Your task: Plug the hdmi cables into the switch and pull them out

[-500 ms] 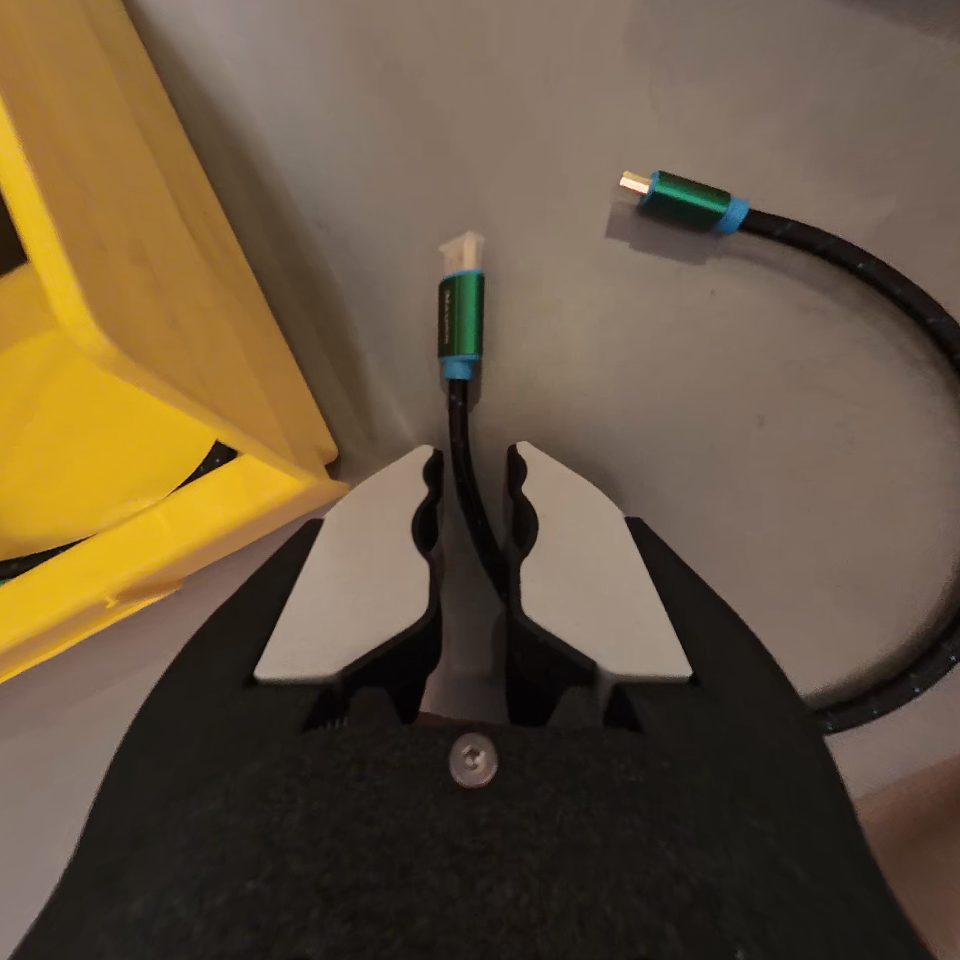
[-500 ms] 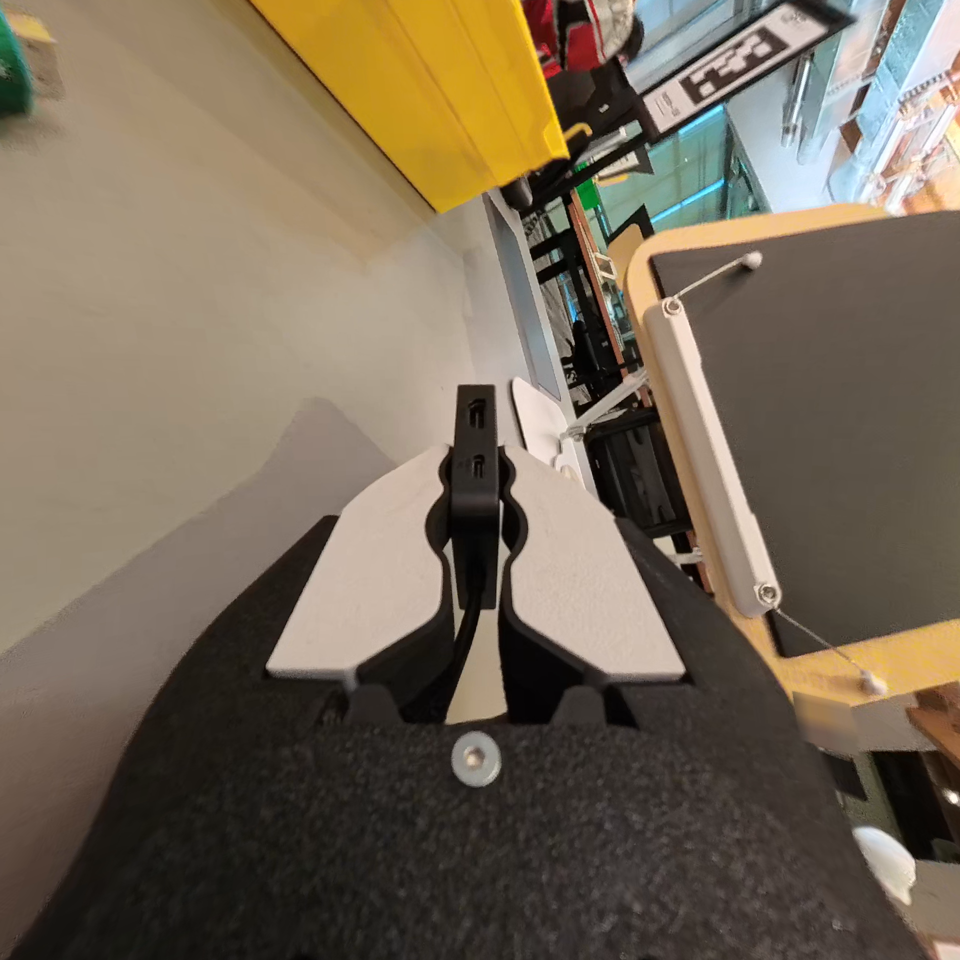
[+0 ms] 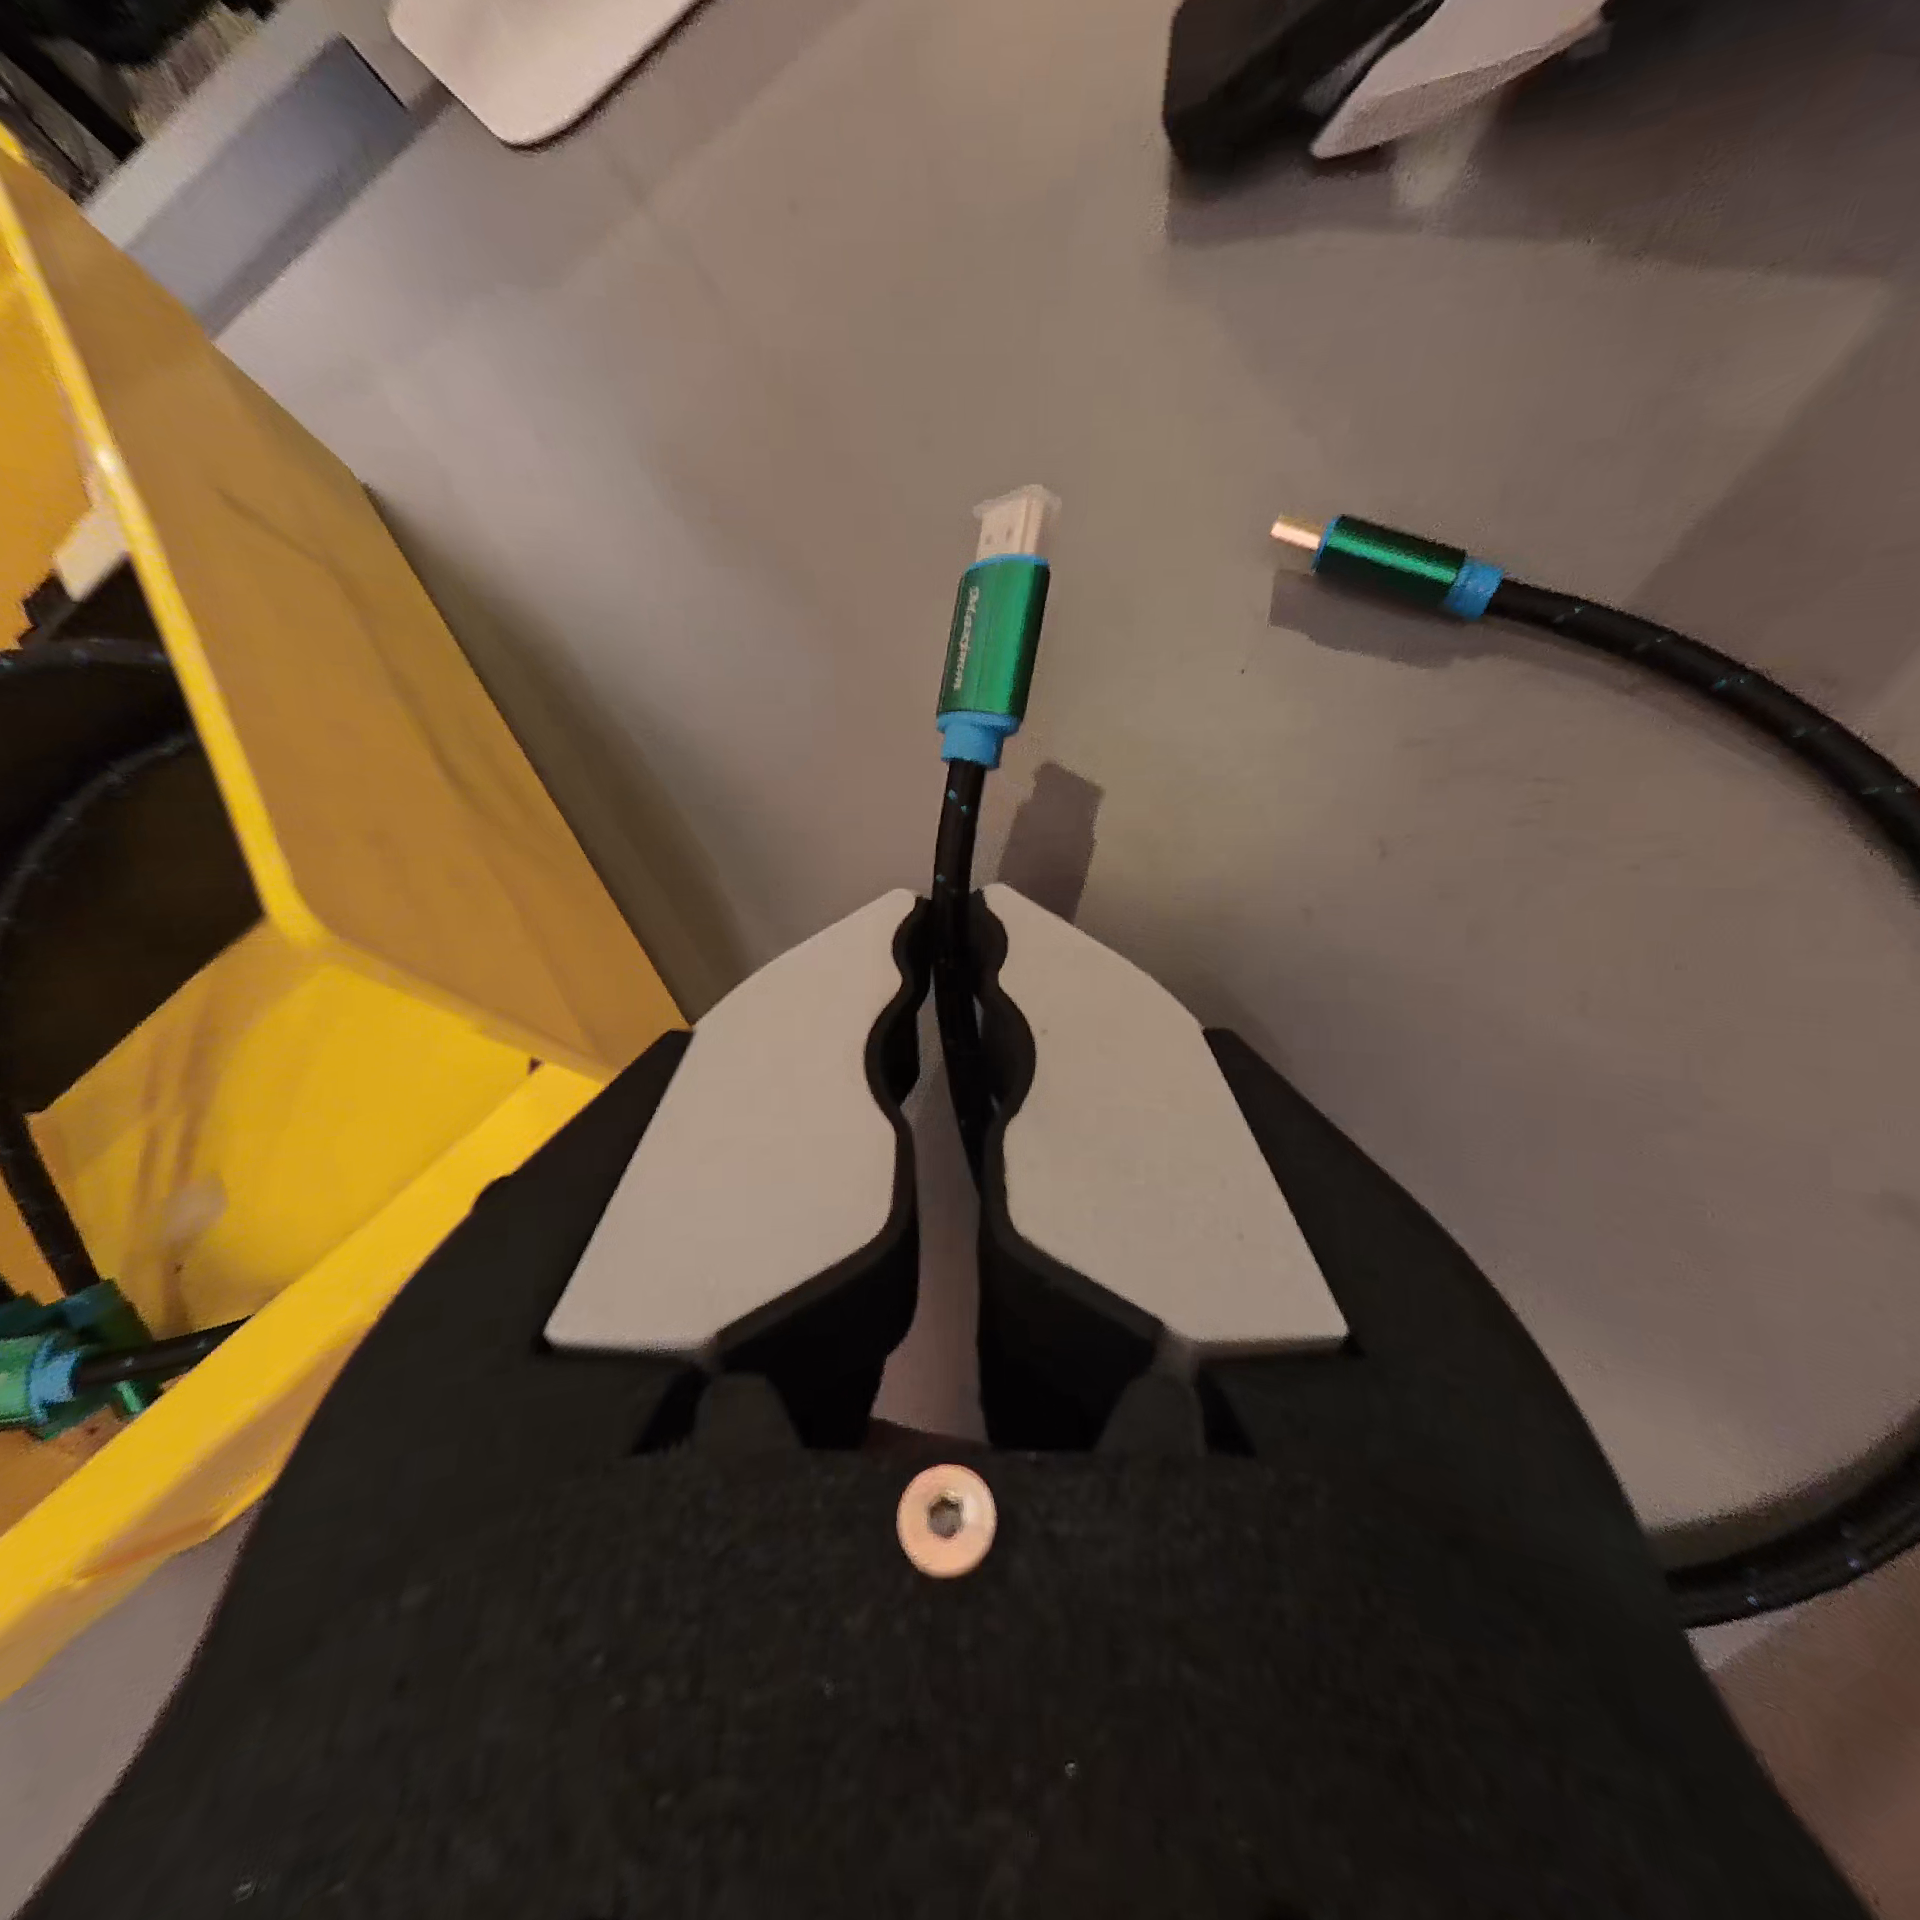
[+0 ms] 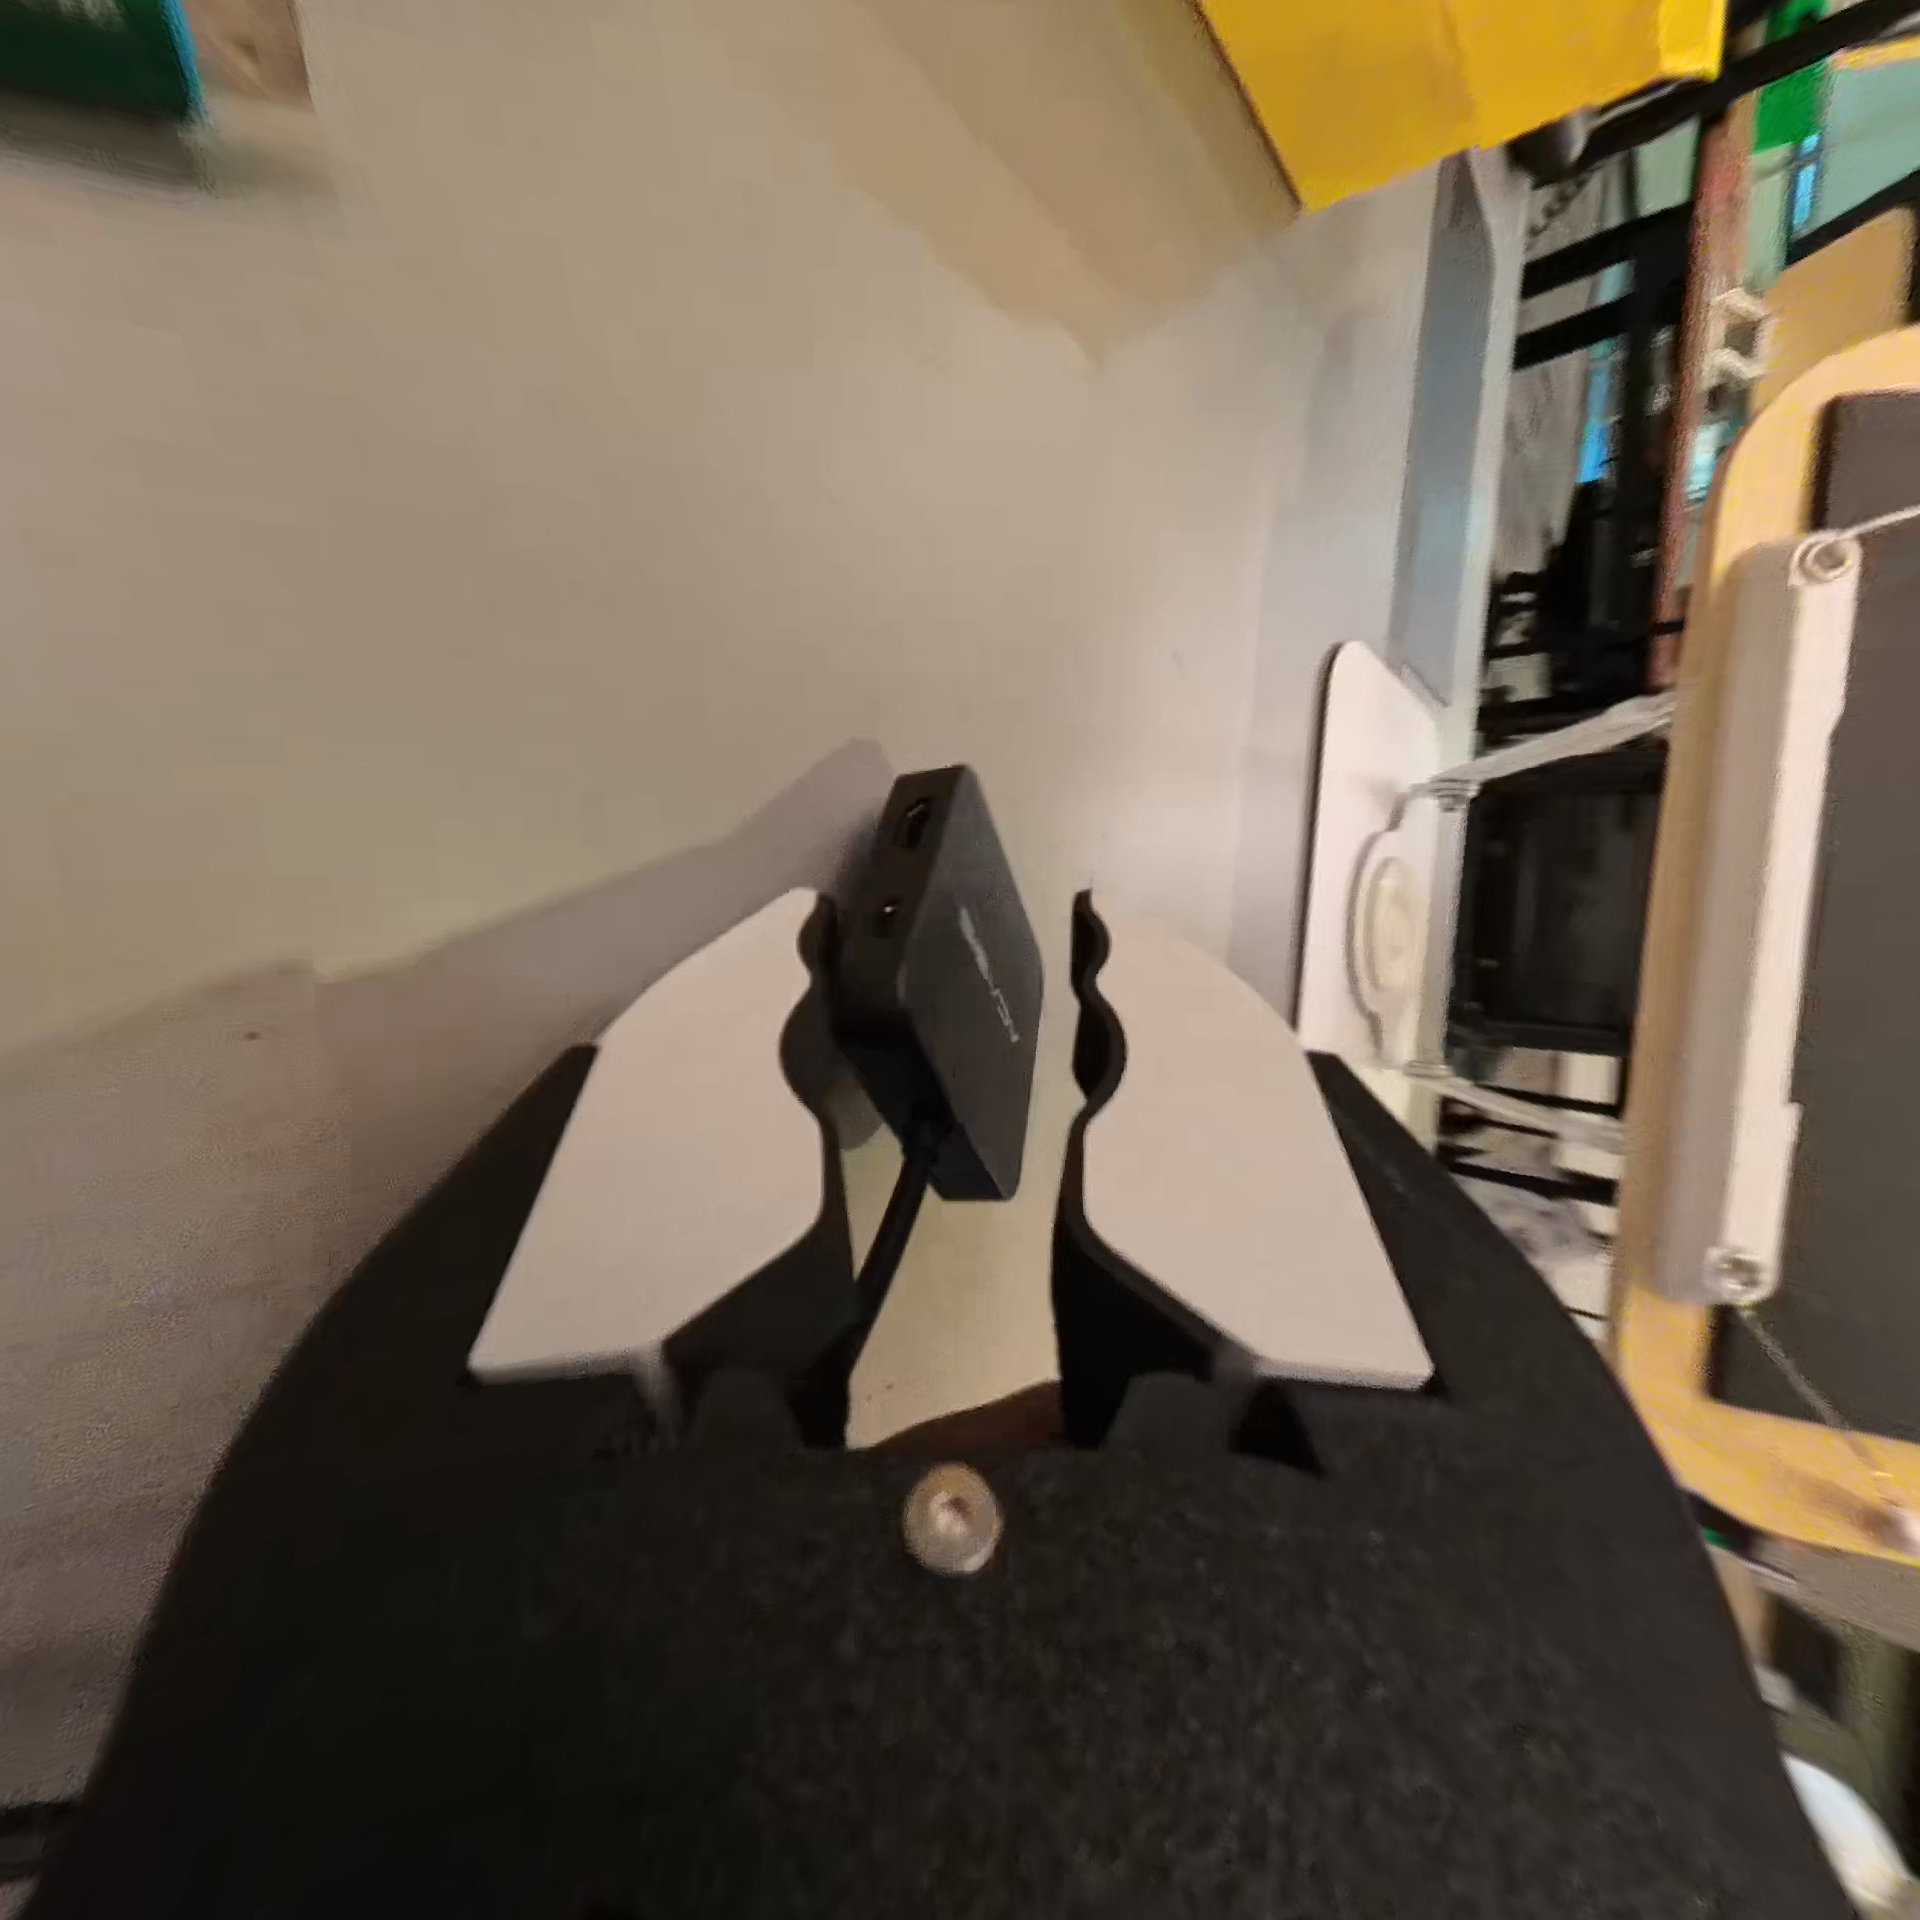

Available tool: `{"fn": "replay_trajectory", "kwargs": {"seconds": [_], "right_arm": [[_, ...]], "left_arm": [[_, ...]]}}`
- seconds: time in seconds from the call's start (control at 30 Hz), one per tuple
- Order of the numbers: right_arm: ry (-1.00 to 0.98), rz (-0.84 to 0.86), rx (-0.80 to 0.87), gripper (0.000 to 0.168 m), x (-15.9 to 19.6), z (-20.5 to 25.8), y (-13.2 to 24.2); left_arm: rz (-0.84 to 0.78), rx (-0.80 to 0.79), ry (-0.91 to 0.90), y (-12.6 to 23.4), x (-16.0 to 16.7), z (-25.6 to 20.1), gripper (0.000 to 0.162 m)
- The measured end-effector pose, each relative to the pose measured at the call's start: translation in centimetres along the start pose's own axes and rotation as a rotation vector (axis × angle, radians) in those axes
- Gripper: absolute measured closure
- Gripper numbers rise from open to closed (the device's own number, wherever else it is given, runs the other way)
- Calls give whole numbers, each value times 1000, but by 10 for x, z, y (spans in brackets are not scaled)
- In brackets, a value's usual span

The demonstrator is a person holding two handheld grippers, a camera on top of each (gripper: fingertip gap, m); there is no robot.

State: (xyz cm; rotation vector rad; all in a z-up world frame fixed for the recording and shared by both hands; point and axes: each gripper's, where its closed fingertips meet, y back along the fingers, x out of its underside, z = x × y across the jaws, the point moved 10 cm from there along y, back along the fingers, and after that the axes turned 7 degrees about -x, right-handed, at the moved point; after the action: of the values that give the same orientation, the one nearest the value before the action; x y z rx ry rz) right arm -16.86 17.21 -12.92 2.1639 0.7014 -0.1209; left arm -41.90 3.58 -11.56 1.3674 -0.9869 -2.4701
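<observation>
My left gripper (image 3: 948,899) is shut on the black braided cable (image 3: 956,831) just behind its green HDMI plug (image 3: 992,644). The plug sticks out ahead of the fingertips, raised a little off the grey table (image 3: 1247,1039). A second green HDMI plug (image 3: 1387,566) lies on the table to the right, and its cable (image 3: 1766,748) curves away in a loop. My right gripper (image 4: 945,906) is open. The black switch (image 4: 966,977) sits tilted between the jaws, leaning toward the left finger (image 4: 675,1122), its two ports facing forward. Its thin cord (image 4: 883,1236) runs back between the fingers.
A yellow bin (image 3: 312,727) stands close on the left, with coiled cable and another green plug (image 3: 62,1371) inside. A white pad (image 3: 540,62) lies at the far table edge. In the right wrist view a wood-framed black board (image 4: 1818,935) stands on the right. The left gripper's tips are roughly 20 cm from the right gripper's.
My left gripper has shut on the cable and raised the plug. My right gripper has opened, and the switch, gripped upright before, now tilts loose between the jaws.
</observation>
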Motion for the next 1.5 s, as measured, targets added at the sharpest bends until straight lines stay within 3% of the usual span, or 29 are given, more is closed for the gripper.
{"fn": "replay_trajectory", "kwargs": {"seconds": [0.27,0.57,1.03,1.5], "right_arm": [[-382,-184,-389,109,-8,-7,23],[-714,-634,-608,123,-65,5,47],[-737,-719,-749,152,-72,4,33],[-710,-744,-800,153,-68,3,32]], "left_arm": [[-108,-28,-29,11,-6,-6,156],[-205,-45,-94,24,-15,-23,156],[-254,28,-119,28,-18,-33,156],[-295,88,-149,30,-17,-27,155]]}}
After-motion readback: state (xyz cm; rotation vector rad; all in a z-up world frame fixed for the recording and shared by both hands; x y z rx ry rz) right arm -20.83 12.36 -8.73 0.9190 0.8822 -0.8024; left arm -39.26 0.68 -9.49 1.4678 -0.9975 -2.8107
